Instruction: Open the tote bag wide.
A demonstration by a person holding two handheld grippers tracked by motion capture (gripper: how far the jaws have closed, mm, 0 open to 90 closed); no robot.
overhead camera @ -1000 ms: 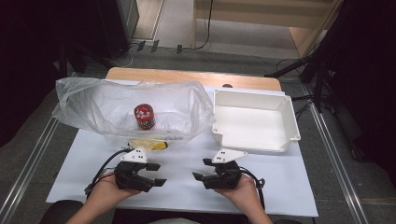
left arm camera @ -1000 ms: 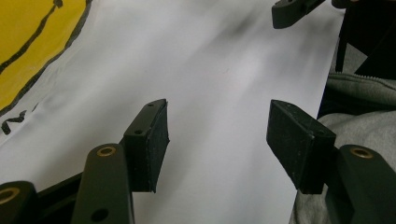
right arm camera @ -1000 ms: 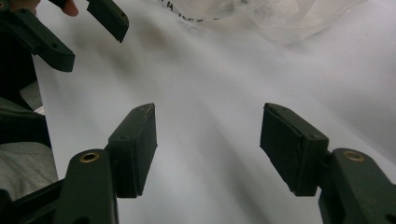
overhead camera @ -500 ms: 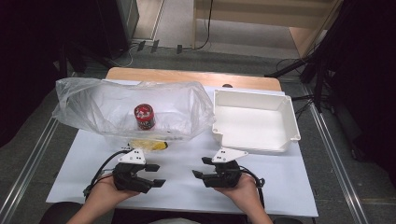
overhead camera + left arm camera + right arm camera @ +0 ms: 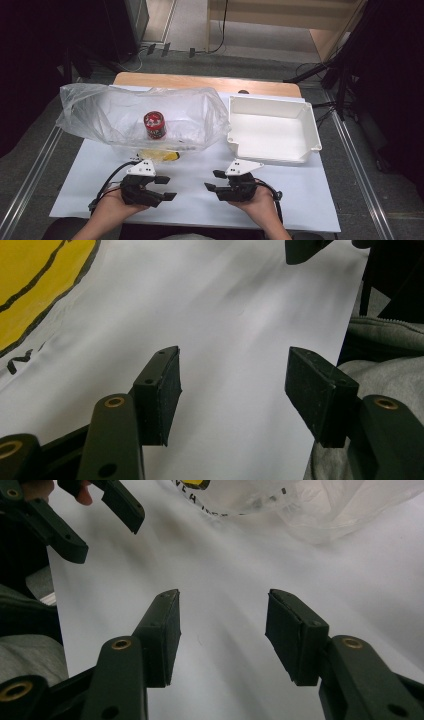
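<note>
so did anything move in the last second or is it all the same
Nothing visibly changed. The left gripper and right gripper rest low on the table with jaws open and holding nothing. The can sits in the bag and the tray lies beside it, as before.

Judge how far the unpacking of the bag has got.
Nothing looks done: the tray is bare, and the can sits inside the bag. In hand: the left gripper and right gripper rest open near the table's front edge. Left: likely everything.
</note>
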